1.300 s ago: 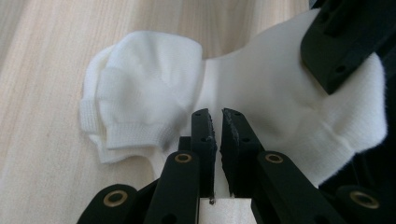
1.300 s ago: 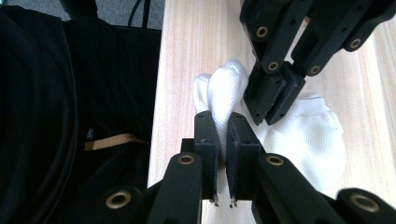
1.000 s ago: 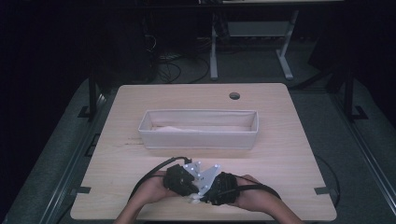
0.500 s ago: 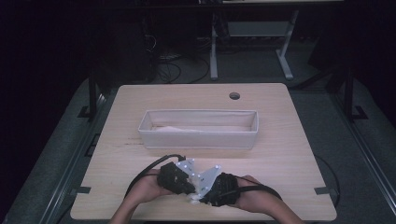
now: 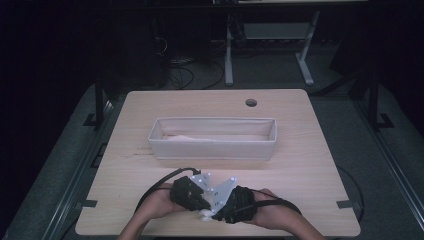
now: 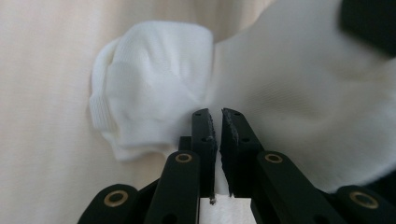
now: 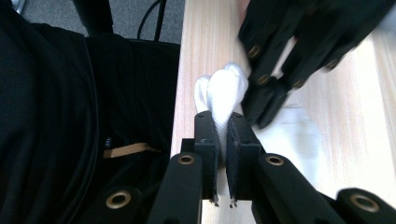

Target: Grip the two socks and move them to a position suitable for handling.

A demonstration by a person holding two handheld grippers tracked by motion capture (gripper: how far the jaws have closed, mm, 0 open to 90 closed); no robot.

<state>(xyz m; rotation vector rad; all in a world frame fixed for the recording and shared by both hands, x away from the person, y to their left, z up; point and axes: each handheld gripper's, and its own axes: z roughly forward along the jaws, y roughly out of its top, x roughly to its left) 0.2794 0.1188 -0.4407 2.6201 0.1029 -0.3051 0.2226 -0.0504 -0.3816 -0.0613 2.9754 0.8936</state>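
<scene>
Vs the earlier high-view frames: barely any change. Both hands sit in the same spot at the desk's [image 5: 300, 165] near edge, at most nudged a touch toward 7 o'clock; bin [image 5: 212, 146] unmoved.

Left claw [image 5: 200, 192]: jaws clenched on the white sock [image 6: 154, 88]. In the left gripper view the fabric is pinched between the tips, with a thin slit between them. The sock's folded cuff lies at 11 o'clock from the tips, flat on the desk, and the rest of the cloth spreads up toward 1–2 o'clock.

Right claw [image 7: 220, 120]: also clenched on the sock [image 7: 226, 91]. A fold of it stands up out of the jaws at 12 o'clock. In this view the left claw [image 7: 271, 100] comes in from 1 o'clock, its tips touching the same cloth just beside the right claw's. More white cloth lies blurred on the desk at 2 o'clock.

High view: the sock [image 5: 206, 216] peeks out as a small white bit under the two claws, at 6 o'clock from the bin and well apart from it. Right claw [image 5: 225, 207] is touching or nearly touching the left.

Count: 2 claws, 1 bin with pale cloth inside, 1 desk. Socks: one or a pair, can't tell from the bunched cloth.
</scene>
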